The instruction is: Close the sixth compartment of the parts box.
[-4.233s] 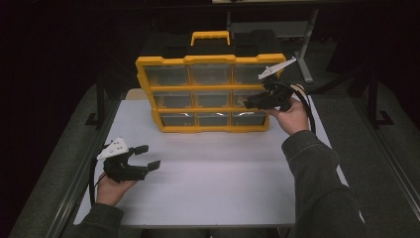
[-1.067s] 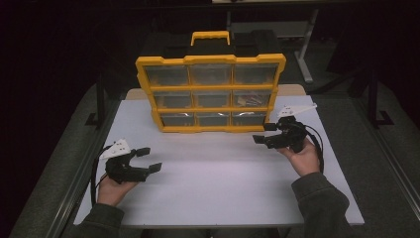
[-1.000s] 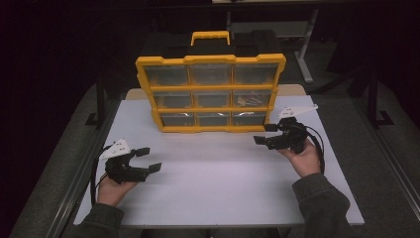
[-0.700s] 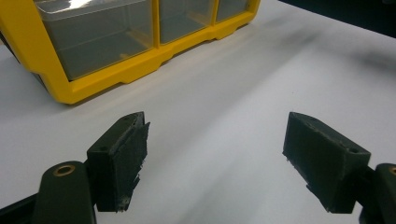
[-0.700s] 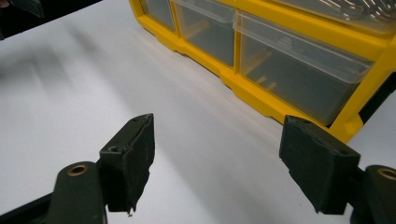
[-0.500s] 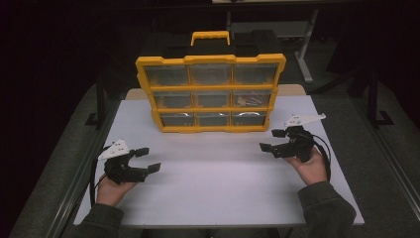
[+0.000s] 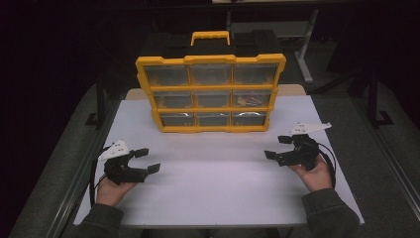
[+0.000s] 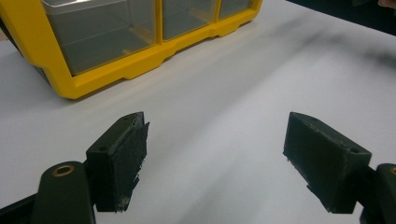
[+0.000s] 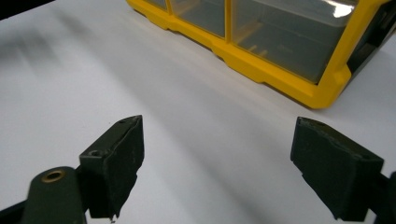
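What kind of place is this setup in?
Probably a lab or workshop bench for recording handling work: a white table in a dark room, a yellow drawer organizer, and a metal frame behind.

Bare white table between both tongs; yellow organizer blocks far side, upright

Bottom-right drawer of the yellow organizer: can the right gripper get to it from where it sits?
Probably yes. The right gripper is open and empty, and only bare table lies between it and that drawer.
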`<state>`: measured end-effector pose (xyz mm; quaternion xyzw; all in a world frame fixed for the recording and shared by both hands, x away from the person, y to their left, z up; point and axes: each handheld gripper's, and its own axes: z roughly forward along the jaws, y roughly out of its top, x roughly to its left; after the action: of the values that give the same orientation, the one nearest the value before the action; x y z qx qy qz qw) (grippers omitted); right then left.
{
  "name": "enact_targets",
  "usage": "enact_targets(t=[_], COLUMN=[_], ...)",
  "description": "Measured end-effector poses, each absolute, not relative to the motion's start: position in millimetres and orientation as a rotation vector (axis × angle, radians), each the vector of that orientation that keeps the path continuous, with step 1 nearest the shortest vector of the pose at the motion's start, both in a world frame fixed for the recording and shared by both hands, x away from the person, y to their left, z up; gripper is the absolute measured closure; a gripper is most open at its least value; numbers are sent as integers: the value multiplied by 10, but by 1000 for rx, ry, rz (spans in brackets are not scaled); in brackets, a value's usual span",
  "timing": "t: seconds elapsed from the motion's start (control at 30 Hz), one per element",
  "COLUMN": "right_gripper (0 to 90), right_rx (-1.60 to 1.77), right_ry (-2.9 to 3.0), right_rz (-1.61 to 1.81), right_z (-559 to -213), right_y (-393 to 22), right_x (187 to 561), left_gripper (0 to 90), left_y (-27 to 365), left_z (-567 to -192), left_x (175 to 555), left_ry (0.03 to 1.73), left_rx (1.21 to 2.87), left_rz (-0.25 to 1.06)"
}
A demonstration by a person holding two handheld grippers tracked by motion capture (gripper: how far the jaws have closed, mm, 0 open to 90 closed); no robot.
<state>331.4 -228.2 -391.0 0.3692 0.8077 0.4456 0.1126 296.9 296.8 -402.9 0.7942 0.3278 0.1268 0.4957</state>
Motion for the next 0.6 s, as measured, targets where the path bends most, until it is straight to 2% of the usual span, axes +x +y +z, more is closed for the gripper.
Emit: enact_targets(t=[0.6], right_gripper=[140], right_rx=[1126], right_ry=[2305], right_rz=[1317], right_z=[-4036], right_y=[-2415], right_x=[3126], left_gripper=[208], left_y=[2926], left_z=[-4069], left_x=[2891], left_ry=[796], left_rx=[1951], left_rz=[313])
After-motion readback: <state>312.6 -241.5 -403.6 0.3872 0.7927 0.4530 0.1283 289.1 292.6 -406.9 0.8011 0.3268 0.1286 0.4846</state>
